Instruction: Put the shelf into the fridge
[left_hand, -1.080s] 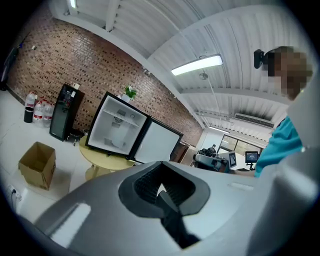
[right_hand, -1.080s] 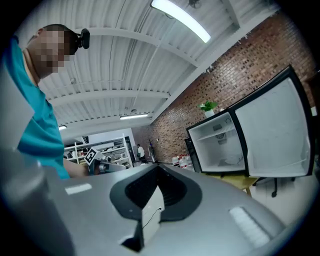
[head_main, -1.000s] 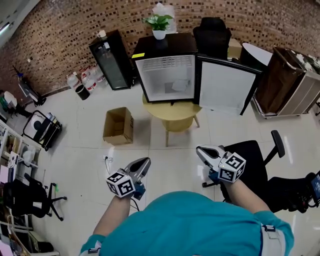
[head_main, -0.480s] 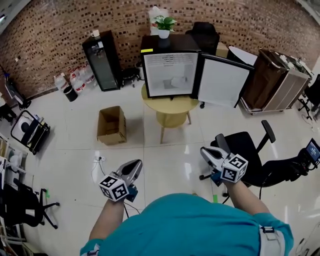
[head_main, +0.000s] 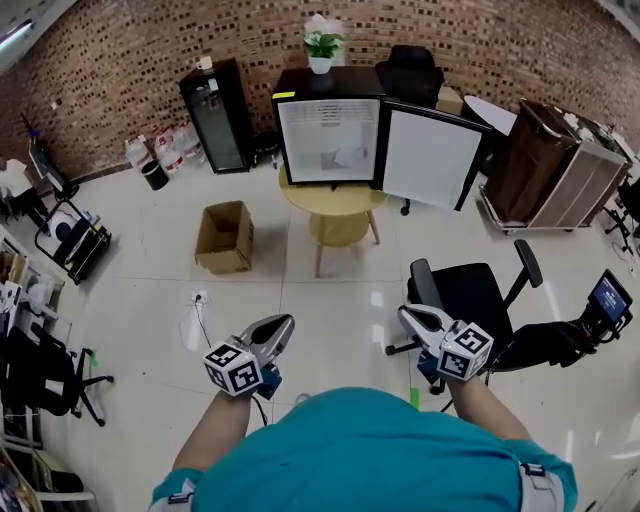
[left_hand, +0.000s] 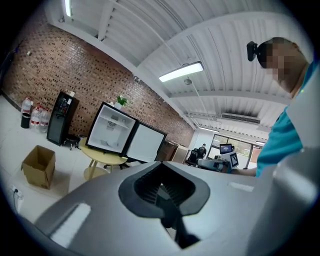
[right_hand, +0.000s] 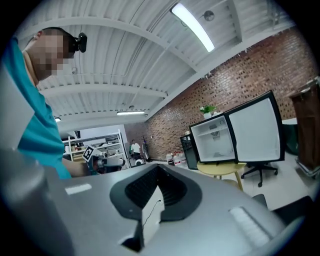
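left hand-held gripper (head_main: 284, 323): clenched, empty | right hand-held gripper (head_main: 405, 313): clenched, empty | fridge (head_main: 328, 140): stood open on round counter (head_main: 335, 203), well apart ahead | shelf: could not be made out inside fridge

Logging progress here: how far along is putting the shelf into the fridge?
Done: the small black fridge on the round yellow table has its white door open. In hand: nothing; the left gripper and right gripper are both shut and empty, far from the fridge. Left: no shelf clearly shows, so picking it up and sliding it in.
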